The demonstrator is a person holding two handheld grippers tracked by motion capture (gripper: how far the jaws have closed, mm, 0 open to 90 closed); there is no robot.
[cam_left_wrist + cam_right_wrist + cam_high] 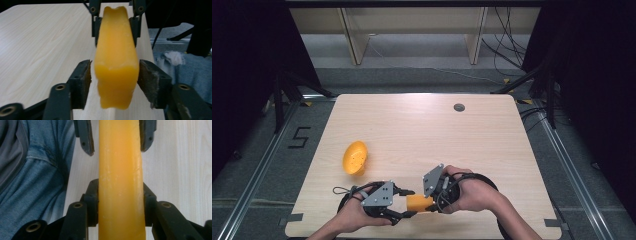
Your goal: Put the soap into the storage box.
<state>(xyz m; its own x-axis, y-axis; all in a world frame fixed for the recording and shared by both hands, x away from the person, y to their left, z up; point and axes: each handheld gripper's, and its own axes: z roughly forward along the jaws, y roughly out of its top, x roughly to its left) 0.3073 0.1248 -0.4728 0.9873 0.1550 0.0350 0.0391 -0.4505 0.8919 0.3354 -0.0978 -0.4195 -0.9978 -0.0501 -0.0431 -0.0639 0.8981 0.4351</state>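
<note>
Pale wood spans the table (422, 130), set in a dark studio with shelving legs and trailing cables behind it. Near its front edge, a yellow-orange block (418, 203) hangs just above the tabletop between two hand-held tools, apparently mid-transfer from one to the other. The right gripper (430, 200) is clamped on the block, its pads pressed flat against both long sides in the right gripper view (119, 182). The left gripper (408, 202) straddles the opposite end; in the left gripper view its pads (85, 75) stand a sliver off the block (116, 62), so the jaws bracket it without yet pressing. Held end to end like this, the piece stays supported while the second grip settles. Well apart, up and to the left, lies a perforated yellow-orange dish (355, 157), tipped on its side. Nothing stands between the hands and it; a small grey grommet (459, 107) marks the far side.
</note>
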